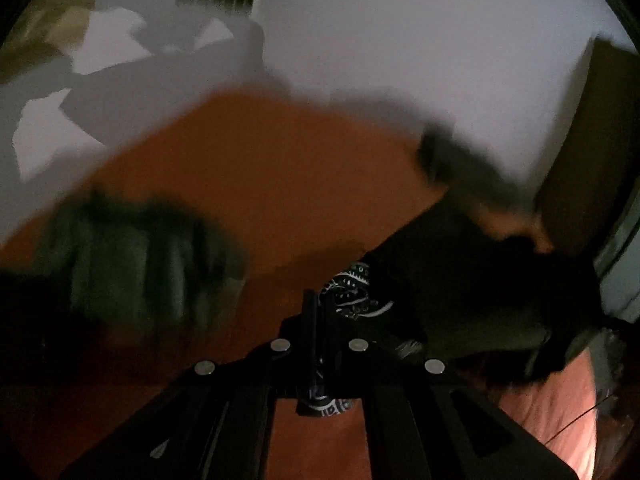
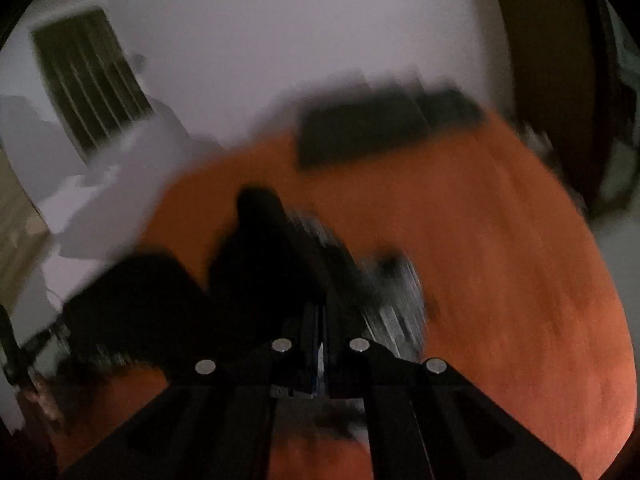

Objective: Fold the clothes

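Observation:
A black garment with a white paisley print [image 1: 354,292] hangs over an orange bed cover [image 1: 260,184]. My left gripper [image 1: 316,320] is shut on an edge of this garment, which stretches off to the right. In the right wrist view my right gripper [image 2: 318,320] is shut on the same black garment [image 2: 264,264], held above the orange cover [image 2: 500,264]. The garment drapes to the left of the fingers. Both views are blurred by motion.
A dark green folded garment [image 1: 132,264] lies on the left of the bed. Another dark folded item [image 2: 372,132] lies at the far edge. A white wall [image 1: 400,32] and a barred window [image 2: 88,80] stand behind. A brown door [image 1: 588,152] is on the right.

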`<state>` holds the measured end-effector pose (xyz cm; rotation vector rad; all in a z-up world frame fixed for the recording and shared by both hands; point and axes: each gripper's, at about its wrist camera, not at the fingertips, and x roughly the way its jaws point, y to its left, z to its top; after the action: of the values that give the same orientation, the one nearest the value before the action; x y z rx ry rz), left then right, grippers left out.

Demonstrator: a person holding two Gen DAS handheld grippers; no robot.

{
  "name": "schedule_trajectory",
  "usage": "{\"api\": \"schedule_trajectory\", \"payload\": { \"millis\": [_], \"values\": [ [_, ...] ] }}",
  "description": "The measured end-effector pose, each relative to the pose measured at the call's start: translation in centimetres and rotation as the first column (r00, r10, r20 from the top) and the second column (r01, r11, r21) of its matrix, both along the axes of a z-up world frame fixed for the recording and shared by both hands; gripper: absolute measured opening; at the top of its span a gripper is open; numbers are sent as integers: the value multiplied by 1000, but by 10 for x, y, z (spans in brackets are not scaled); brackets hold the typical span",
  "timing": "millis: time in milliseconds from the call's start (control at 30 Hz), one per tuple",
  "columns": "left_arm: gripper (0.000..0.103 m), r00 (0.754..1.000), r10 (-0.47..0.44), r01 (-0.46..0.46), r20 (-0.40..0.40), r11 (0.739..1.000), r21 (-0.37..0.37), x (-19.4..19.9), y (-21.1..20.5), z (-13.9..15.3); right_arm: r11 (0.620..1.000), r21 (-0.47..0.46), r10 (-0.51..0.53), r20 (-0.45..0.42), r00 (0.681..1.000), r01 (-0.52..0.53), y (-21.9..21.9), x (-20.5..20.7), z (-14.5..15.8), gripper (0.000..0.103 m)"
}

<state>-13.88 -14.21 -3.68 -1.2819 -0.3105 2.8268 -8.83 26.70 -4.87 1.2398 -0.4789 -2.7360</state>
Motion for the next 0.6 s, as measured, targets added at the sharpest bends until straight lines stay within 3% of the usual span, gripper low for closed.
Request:
{"api": "schedule_trajectory", "payload": {
  "millis": [100, 133, 200, 300, 400, 433, 533, 600],
  "values": [
    [2, 976, -9, 12, 218, 1000, -13, 25, 5, -63, 999, 19, 27, 179, 984, -31, 3, 33, -62, 0],
    [2, 954, -10, 13, 300, 1000, -7, 34, 4, -86, 999, 17, 40, 227, 973, -45, 2, 41, -78, 1],
    [5, 939, -12, 2, 344, 1000, 29, 40, -4, -94, 997, 31, 59, 280, 958, -71, 0, 56, -100, 1],
    [9, 928, -16, -19, 373, 996, 90, 46, -15, -93, 994, 60, 63, 322, 945, -87, 3, 58, -107, 1],
    [16, 957, -27, 16, 290, 999, 40, 36, -18, -50, 994, 81, 46, 310, 950, -74, 14, 50, -90, 3],
    [16, 966, -54, 60, 254, 998, -16, 28, -12, -28, 990, 116, 48, 287, 957, -84, 16, 45, -78, 3],
    [18, 963, -161, 194, 218, 971, -142, -3, 17, 19, 968, 212, 86, 227, 970, -135, 21, 25, -43, 3],
    [25, 948, -233, 271, 215, 948, -165, -26, 40, 50, 953, 241, 134, 209, 969, -184, 23, 5, -18, 4]
  ]
}}
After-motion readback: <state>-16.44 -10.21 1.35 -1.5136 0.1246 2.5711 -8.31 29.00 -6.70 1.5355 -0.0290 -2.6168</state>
